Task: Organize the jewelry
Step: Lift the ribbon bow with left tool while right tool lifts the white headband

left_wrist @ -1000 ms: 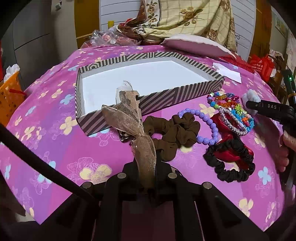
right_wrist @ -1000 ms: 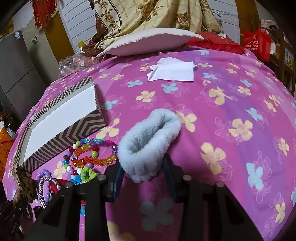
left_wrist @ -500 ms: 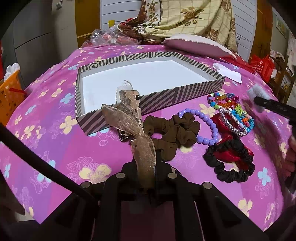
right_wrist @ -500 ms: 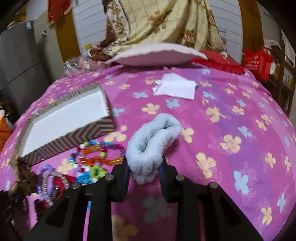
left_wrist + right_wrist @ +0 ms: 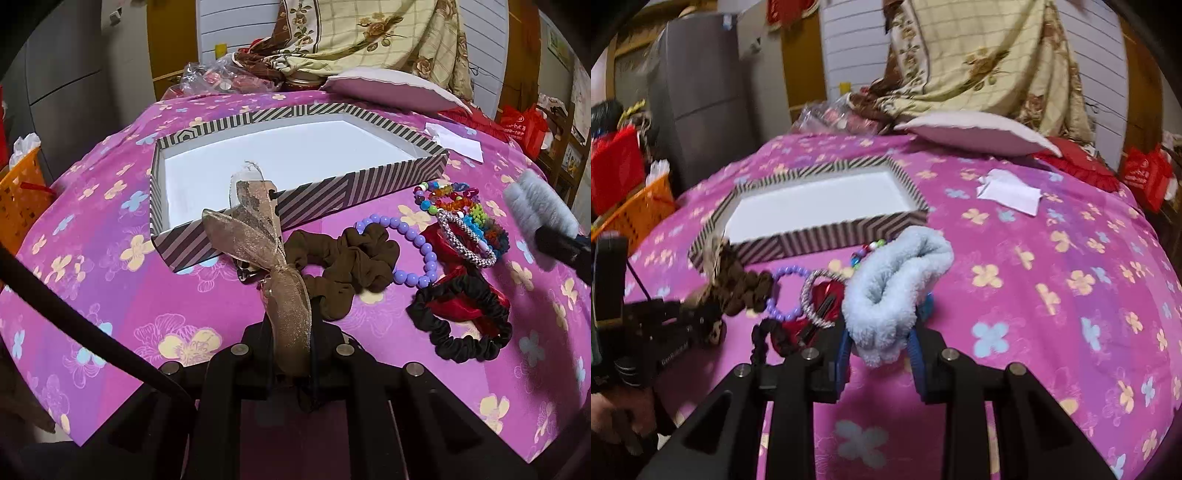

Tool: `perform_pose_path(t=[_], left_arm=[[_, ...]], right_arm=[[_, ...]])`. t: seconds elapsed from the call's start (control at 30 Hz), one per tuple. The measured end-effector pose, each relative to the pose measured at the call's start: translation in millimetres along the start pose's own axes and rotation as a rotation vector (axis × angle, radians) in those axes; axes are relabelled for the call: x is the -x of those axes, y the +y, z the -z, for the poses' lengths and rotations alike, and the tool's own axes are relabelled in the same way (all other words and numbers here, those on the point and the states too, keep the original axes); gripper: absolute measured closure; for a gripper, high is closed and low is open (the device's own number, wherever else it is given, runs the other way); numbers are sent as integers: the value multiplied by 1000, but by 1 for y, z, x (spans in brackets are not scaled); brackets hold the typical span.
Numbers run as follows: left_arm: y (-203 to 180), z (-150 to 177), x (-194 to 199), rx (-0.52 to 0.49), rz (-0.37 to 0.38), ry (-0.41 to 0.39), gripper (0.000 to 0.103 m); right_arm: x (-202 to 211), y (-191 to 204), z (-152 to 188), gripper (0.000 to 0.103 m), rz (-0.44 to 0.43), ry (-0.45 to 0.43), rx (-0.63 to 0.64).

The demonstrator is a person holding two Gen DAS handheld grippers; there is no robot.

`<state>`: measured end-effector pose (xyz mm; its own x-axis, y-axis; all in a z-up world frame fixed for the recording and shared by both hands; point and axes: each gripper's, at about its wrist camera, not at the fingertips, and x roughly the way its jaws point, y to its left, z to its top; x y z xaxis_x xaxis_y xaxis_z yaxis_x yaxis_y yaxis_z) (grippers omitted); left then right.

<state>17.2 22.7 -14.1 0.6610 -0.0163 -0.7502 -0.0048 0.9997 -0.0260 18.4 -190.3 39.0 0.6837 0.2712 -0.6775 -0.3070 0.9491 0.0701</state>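
My left gripper is shut on a sheer brown ribbon bow, held upright in front of the striped box, whose white inside is empty. My right gripper is shut on a fluffy light-blue scrunchie, lifted above the jewelry pile; it also shows at the right of the left wrist view. On the cloth lie a brown scrunchie, a purple bead bracelet, colourful bead bracelets, a red scrunchie and a black scrunchie.
The pink flowered cloth covers the surface. White paper lies at the back right, a pink pillow behind the box. An orange basket stands off the left edge. The striped box also shows in the right wrist view.
My right gripper has lifted the light-blue scrunchie off the cloth and swung left toward the box. My left gripper and the bow have stayed still.
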Motion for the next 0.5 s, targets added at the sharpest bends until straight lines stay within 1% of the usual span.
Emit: perform_pose_path(t=[0.1,0.2,0.27,0.3,0.37,0.43,0.5], left_arm=[[0,0,0,1,1,0,103],[0,0,0,1,0,1,103],[0,0,0,1,1,1,103],[0,0,0,3,1,1,103],[-1,1,0,5,1,2,103],[-1,1,0,4,1,2,103],[-1,1,0,5,2,1,103]], right_arm=[[1,-1,1,75,9,-22,-20],[3,-10,1,74,10,-60,-67],[1,-10,0,74,16,-56,-63],[0,-8,0,74,12,-46,-50],[-2,-2,-1,74,34,-20,-3],[-2,-1,-3,74,37,-11,2],[1,-2,-4,74,30,-19,-8]])
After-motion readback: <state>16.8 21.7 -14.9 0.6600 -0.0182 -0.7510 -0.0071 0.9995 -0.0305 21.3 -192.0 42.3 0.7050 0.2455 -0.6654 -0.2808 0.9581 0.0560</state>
